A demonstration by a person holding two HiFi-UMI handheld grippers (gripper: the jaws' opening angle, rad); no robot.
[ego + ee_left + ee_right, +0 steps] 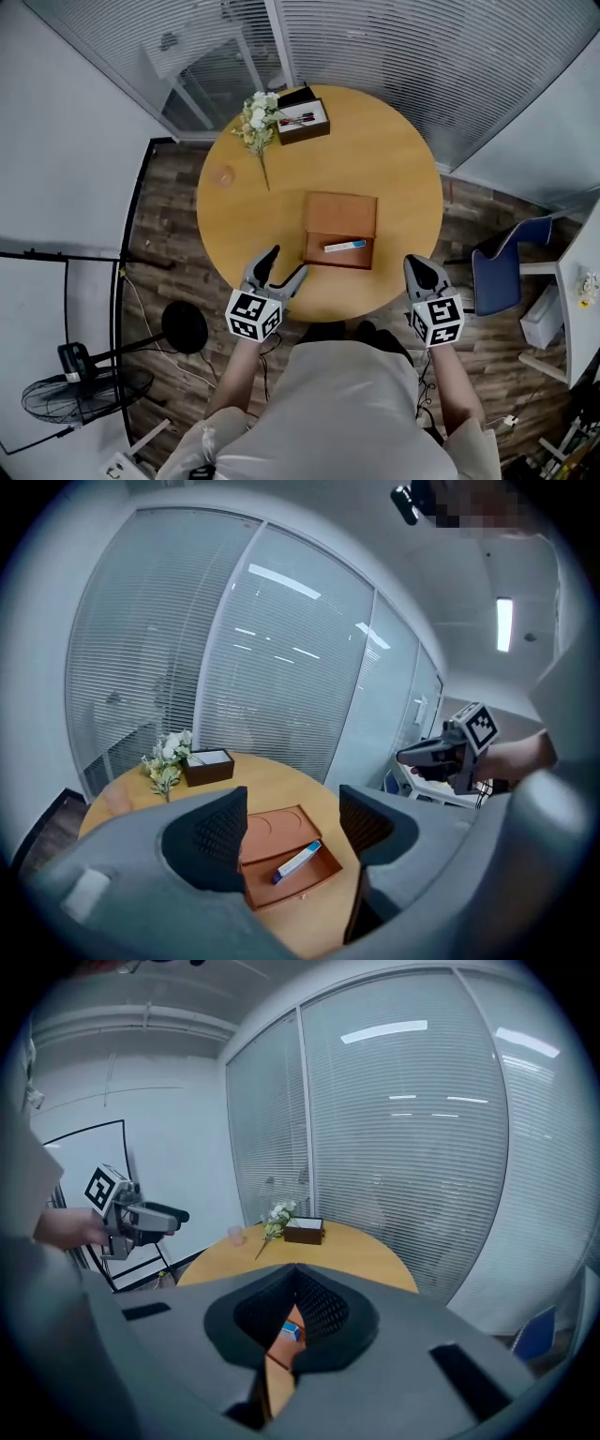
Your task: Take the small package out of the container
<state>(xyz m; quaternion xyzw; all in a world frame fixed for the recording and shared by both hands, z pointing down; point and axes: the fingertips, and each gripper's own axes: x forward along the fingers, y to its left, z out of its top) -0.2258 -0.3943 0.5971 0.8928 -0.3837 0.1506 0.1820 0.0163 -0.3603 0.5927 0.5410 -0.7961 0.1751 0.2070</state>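
Before I grab anything, left gripper (pixel 288 260) gapes empty, right gripper (pixel 422 263) is pinched together; next, reach the small package (pixel 345 246) in the container (pixel 339 214).

An office: glass partition (pixel 394 56) with blinds, round table (pixel 394 169)

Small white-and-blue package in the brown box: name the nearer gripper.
Left, narrowly. The left gripper, jaws open, hovers over the round wooden table just left of the small white-and-blue package; the right gripper, jaws shut, hangs at the table's rim to its right.
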